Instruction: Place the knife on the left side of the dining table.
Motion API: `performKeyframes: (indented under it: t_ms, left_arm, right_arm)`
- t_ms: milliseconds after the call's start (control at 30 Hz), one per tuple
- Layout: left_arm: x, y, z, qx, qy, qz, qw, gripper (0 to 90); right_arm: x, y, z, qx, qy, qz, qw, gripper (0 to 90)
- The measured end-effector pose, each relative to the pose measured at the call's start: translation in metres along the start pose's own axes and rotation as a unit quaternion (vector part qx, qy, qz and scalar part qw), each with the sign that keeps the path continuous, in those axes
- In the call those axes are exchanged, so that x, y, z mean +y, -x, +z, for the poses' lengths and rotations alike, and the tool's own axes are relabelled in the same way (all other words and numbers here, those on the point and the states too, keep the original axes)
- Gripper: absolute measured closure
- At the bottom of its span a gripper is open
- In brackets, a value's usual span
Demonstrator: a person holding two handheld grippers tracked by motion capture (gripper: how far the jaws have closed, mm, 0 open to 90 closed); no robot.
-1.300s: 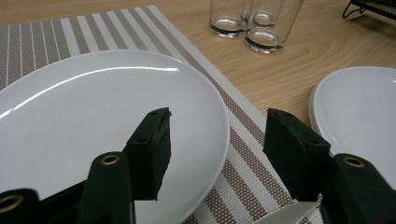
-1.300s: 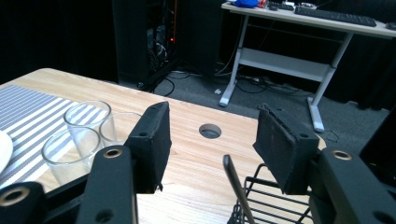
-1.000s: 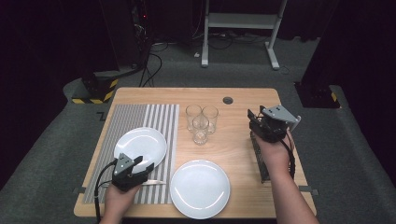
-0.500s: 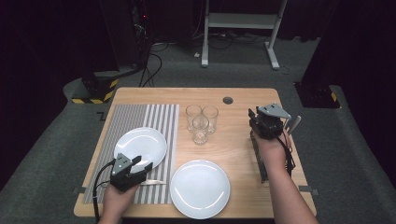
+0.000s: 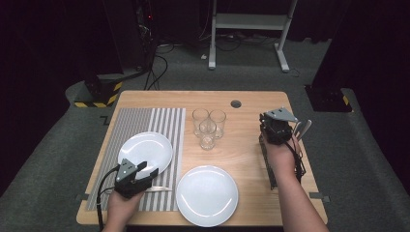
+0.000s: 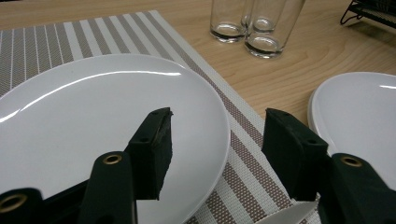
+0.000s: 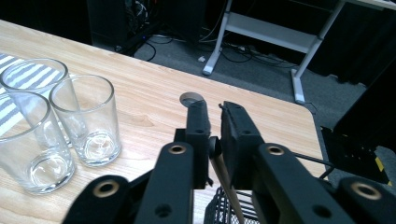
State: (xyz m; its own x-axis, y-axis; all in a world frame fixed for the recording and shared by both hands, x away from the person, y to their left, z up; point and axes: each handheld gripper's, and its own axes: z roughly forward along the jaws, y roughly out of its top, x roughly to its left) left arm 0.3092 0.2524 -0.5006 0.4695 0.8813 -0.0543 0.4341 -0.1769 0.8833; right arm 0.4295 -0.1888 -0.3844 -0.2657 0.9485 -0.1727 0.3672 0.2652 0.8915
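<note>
High view: wooden tabletop [image 5: 241, 145] with a striped placemat [image 5: 154, 125] on its left half. One white plate [image 5: 145, 149] on the placemat, a second white plate [image 5: 207, 195] on bare wood near the front edge, just right of the mat. Three clear glasses [image 5: 208, 126] clustered at mid-table, touching or nearly so. Left hand-held gripper [image 5: 138, 175] low over the placemat at the near rim of the first plate, jaws spread. Right hand-held gripper [image 5: 275, 126] raised near the right edge, above a black wire rack [image 5: 269, 164], with pale utensil handles [image 5: 302, 129] just beside it.

Left gripper view: jaws wide apart, nothing between them; left jaw over the first plate [image 6: 93, 121], right jaw over the placemat [image 6: 243, 154] between the two plates. White tip of something flat [image 6: 289, 215] under the right jaw, kind unclear. Glasses [image 6: 254, 25] farther back.

Right gripper view: jaws clenched on a thin pale stick-like utensil [image 7: 223, 179], kind unclear. Glasses [image 7: 60, 126] at left, wire rack [image 7: 219, 205] below.
</note>
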Motion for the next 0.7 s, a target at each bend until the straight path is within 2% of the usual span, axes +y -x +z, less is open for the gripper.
performKeyframes:
  t_ms: [333, 700]
  left_arm:
    - [0.001, 0.000, 0.000, -0.001, 0.001, 0.000, 1.0000, 43.1]
    - [0.000, 0.001, 0.001, -0.001, -0.002, 0.001, 1.0000, 43.6]
  right_arm:
    - [0.001, 0.000, -0.002, -0.001, 0.007, -0.001, 1.0000, 84.9]
    - [0.002, 0.009, -0.022, -0.007, 0.039, 0.011, 0.9991, 86.4]
